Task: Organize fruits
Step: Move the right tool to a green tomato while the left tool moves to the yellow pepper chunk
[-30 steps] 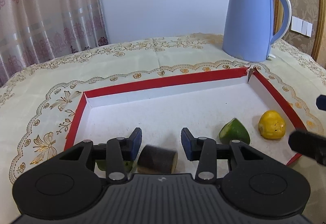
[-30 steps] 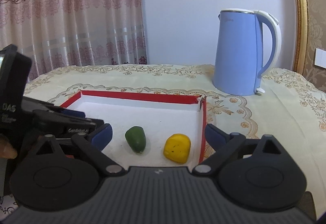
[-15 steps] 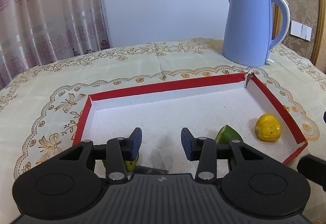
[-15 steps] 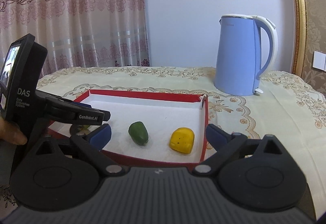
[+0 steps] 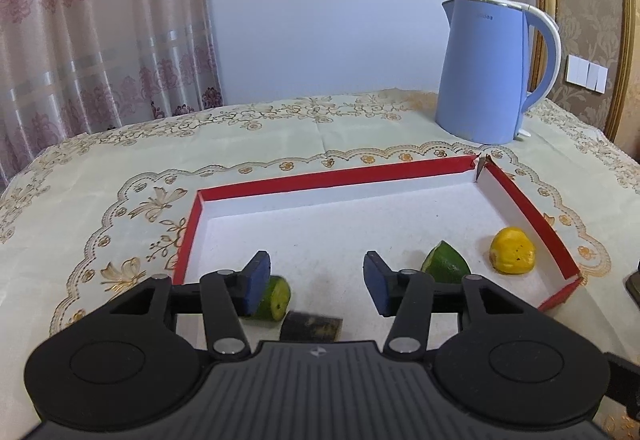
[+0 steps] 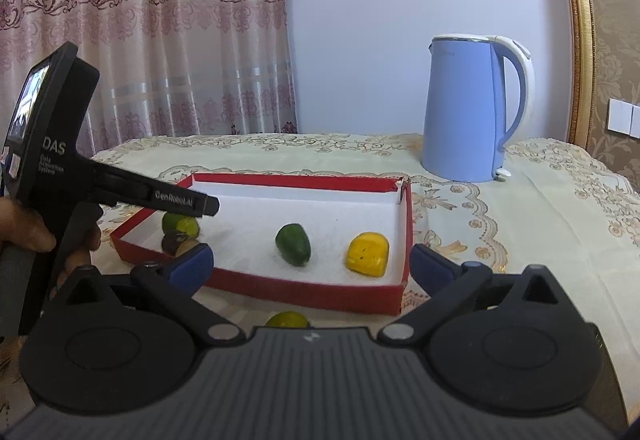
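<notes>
— How many fruits are there, counted one by one?

— Five in all. Four lie inside the red-walled tray: a cut lime half, a dark piece just in front of it, a green wedge further right, and a yellow fruit near the right wall. The fifth, a yellow-green fruit, sits on the worktop outside the tray's near wall (only its top shows above the right hand-held gripper's body).

— And the two grippers?

— The left hand-held gripper is released: its jaws have just been opening, and its blue pads stand apart with nothing pressed between them. The lime half lies just beside the left pad and the dark piece sits low between the fingers, neither one gripped. From the right wrist view a hand can be seen holding its black grip at the tray's left corner.

— The right one?

— The right hand-held gripper is spread wide, its jaws having just been opening too, and it grasps nothing; it hangs in front of the tray's near wall, with the green wedge and the yellow fruit seen between its fingers, well beyond them.

— Anything else on the cloth?

— One blue kettle, standing upright behind the tray's far right corner, apart from it.
</notes>
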